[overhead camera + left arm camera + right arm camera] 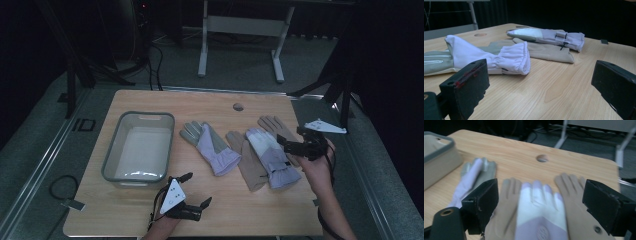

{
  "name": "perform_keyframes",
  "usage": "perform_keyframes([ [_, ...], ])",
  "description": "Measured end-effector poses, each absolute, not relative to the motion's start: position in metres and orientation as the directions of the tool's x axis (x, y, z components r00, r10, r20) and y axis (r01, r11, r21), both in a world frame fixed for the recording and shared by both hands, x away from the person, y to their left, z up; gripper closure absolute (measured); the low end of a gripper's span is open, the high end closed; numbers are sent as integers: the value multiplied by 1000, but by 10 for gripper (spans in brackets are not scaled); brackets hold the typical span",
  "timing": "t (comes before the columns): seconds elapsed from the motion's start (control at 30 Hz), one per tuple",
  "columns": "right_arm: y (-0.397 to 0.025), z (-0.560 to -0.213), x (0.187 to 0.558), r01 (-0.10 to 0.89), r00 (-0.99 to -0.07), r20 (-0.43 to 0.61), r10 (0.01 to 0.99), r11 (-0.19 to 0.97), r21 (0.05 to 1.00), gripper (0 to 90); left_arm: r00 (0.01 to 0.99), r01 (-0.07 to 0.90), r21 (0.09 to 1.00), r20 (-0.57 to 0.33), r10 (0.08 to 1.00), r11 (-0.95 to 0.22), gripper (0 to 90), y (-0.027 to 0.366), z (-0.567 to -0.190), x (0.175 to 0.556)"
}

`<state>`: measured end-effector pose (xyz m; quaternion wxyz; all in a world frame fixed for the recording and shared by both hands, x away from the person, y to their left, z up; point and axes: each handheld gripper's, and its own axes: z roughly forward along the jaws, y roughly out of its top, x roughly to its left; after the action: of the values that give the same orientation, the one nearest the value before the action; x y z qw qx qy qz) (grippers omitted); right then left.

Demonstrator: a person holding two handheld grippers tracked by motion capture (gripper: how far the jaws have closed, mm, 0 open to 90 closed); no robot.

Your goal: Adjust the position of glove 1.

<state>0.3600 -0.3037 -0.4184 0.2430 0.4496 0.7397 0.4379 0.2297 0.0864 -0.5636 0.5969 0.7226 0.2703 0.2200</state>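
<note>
Four gloves lie on the wooden table: a lilac-and-grey glove just right of the grey plastic bin, then a tan glove, a second lilac glove lying partly over it, and another tan glove under that one's far side. The bin holds nothing visible. A small round hole sits in the tabletop beyond the gloves. The left gripper rests low near the table's front edge, jaws spread wide and holding nothing, facing the first glove's cuff with bare wood between. The right gripper hovers over the overlapping gloves, jaws likewise parted and empty, the white-backed lilac glove between them in its own view.
</note>
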Motion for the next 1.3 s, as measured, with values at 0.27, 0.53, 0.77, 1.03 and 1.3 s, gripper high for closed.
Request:
perform_keyframes([
  [0.27,-270,-416,379,437,-566,33,823,266,859,254,760,130,981,-6,650,-142,13,87,-564,230],
  [0.53,-230,-422,394,434,-644,25,765,338,835,389,763,132,981,-9,646,-142,13,86,-564,230],
  [0.77,-195,-437,406,424,-717,17,697,416,804,520,768,132,981,-10,641,-142,13,86,-564,230],
  [1.03,-163,-474,422,455,-758,42,650,482,749,626,771,134,981,-16,637,-138,13,86,-564,230],
  [1.3,-135,-507,437,477,-773,43,633,534,698,633,773,138,981,-21,634,-136,13,86,-564,230],
])
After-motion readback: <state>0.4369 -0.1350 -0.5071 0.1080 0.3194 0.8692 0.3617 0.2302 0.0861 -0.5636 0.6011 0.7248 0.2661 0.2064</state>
